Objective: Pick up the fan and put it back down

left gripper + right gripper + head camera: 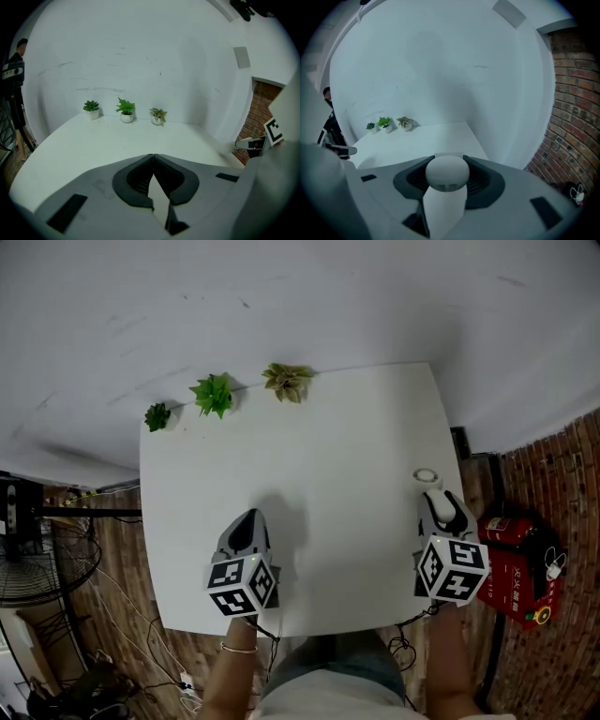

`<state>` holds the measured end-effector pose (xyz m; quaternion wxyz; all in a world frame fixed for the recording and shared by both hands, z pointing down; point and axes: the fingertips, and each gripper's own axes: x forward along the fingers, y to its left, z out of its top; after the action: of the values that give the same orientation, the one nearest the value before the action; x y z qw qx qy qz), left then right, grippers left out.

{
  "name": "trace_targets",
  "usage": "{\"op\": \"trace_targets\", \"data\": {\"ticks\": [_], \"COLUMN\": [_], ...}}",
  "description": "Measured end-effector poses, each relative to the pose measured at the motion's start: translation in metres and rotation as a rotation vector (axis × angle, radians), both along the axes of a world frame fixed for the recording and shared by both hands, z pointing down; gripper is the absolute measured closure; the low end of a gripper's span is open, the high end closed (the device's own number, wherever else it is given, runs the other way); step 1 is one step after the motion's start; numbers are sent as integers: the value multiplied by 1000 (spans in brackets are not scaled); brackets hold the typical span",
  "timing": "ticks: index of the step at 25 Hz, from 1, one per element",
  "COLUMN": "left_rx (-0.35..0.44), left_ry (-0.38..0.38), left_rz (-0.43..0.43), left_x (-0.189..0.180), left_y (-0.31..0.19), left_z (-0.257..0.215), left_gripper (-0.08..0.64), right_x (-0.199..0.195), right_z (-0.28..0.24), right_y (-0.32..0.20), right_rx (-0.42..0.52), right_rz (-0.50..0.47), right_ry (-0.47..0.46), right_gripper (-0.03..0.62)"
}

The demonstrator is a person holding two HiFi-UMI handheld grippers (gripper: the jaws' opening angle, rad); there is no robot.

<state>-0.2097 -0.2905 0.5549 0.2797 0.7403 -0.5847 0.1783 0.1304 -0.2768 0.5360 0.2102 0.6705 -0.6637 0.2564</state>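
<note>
Your right gripper (pixel 436 501) has its tongs closed on the fan (pixel 447 174), a small white thing with a rounded head on a plain stem. The pads grip the stem just under the head. It sits at the right edge of the table (pixel 328 446), toward the near corner. Whether its foot touches the table, I cannot tell. Your left gripper (pixel 249 519) is over the table's near edge, left of the middle, with its tongs pressed together on nothing.

The stem looks smooth, so I judge it could slip or swing. Squeeze evenly and move it straight up and down with the fan upright. Set it further in from the table's right edge, because a tilted landing there could send it off the side. Open only once the foot rests flat.

The right gripper view shows where the pads meet the stem, while the head view gives only a pale ring of the fan's head past the jaws. Only the head view shows how close the table's edge is. The left gripper view alone shows that those tongs are empty.
</note>
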Motion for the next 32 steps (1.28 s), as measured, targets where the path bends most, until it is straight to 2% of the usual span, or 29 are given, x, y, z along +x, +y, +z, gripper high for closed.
{"op": "trace_targets", "data": {"ticks": [9,32], "left_rx": [-22,-92], "left_ry": [0,-12], "left_rz": [9,4], "left_x": [0,-2], "left_y": [4,30], "left_z": [11,39], "left_gripper": [548,548], "right_x": [-2,1], "right_z": [11,60], "right_y": [3,40], "right_rx": [-15,-131], "right_rz": [-3,-46], "right_ry": [13,41], "right_gripper": [404,402]}}
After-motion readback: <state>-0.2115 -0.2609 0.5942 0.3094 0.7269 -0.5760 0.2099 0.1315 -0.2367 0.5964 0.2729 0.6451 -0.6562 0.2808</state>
